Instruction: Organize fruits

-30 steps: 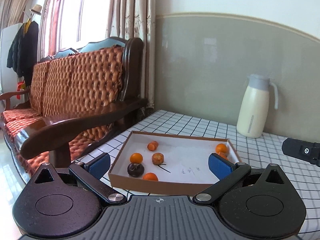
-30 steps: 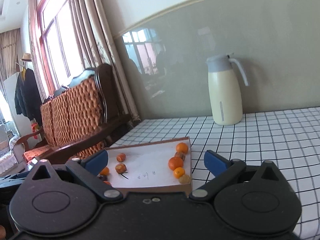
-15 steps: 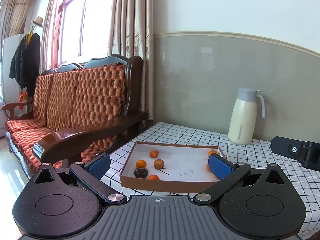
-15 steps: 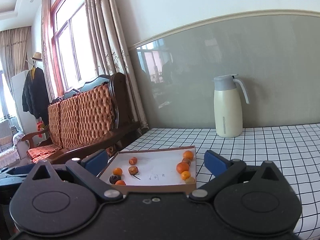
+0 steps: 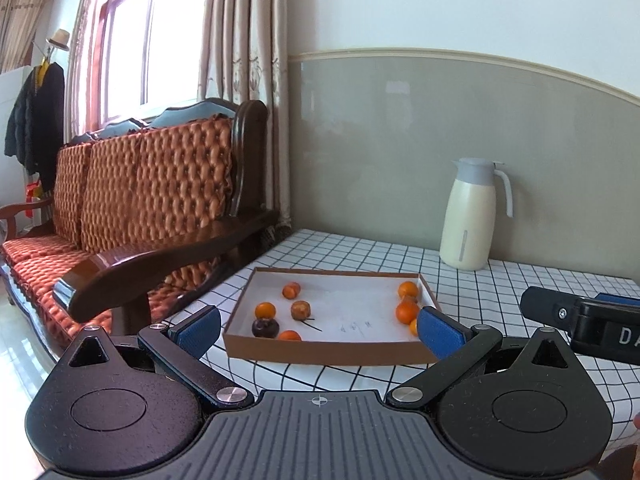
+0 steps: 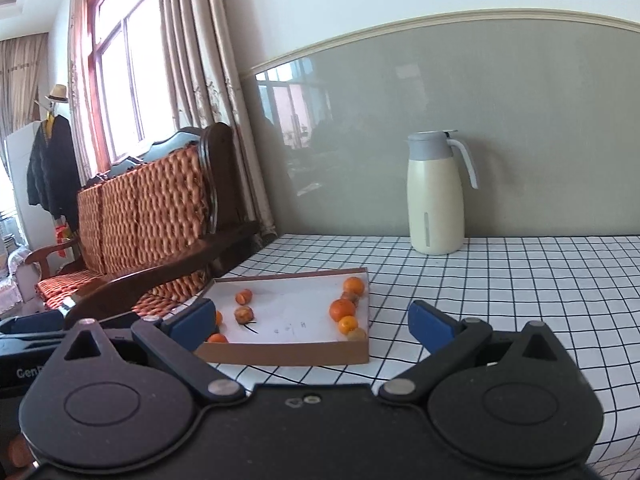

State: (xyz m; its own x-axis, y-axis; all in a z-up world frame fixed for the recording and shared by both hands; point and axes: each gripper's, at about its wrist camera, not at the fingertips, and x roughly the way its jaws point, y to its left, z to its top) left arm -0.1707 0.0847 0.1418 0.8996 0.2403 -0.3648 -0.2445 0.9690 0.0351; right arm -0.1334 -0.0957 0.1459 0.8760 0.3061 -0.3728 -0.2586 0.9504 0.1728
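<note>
"GenR" fragment on left gripper [image 6: 24, 360], fruit box [image 6: 288, 354]

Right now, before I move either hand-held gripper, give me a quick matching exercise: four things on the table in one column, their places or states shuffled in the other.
Things:
1. dark purple fruit
2. cream jug
3. cardboard tray
4. left hand-held gripper

Places or states:
A. open, holding nothing, short of the tray
B. on the checked cloth, fruit inside
C. near-left corner of the tray
D. upright by the wall, behind the tray

Pairs: 1-C, 2-D, 3-B, 4-A
</note>
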